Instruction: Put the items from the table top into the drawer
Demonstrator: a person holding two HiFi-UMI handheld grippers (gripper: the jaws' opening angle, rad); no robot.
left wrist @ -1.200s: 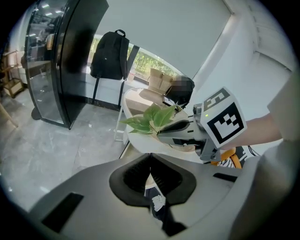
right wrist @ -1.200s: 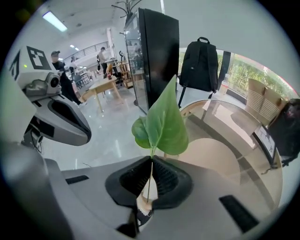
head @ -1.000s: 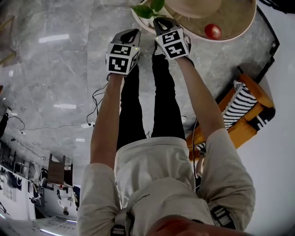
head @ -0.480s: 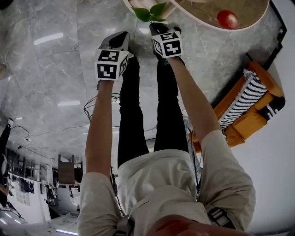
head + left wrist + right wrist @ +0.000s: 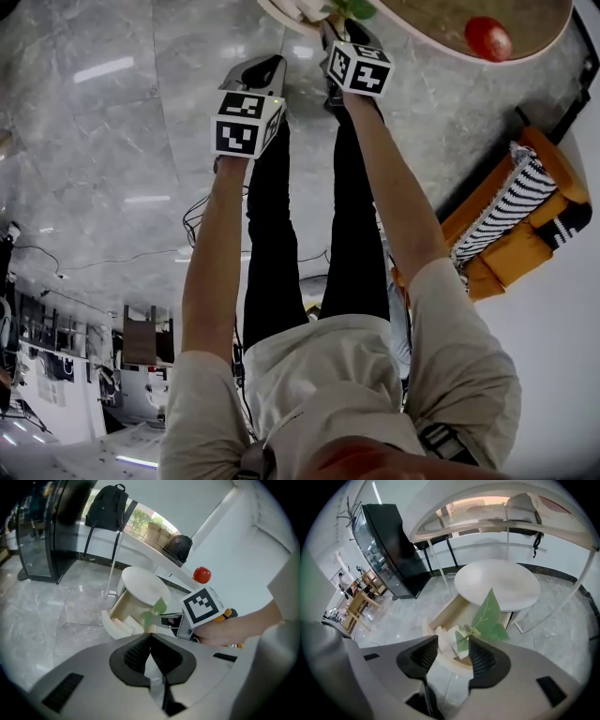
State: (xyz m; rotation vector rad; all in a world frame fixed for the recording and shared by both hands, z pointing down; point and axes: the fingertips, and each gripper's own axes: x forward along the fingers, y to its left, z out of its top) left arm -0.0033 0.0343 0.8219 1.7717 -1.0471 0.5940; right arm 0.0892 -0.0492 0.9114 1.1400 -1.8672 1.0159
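Leaf sprig [image 5: 488, 613] — stem down, tip up-right, above open drawer [image 5: 447, 609]

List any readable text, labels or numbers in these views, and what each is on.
No legible words or numbers in any view.
Left marker cube: black-and-white square pattern only, no letters.
Right marker cube: the same kind of pattern, no letters.

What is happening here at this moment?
A person works with a gripper in each hand at a round white table with an open drawer. The right gripper is over the drawer; its jaws have just been opening, with a green leafy sprig at their tips. The left gripper is shut and empty.
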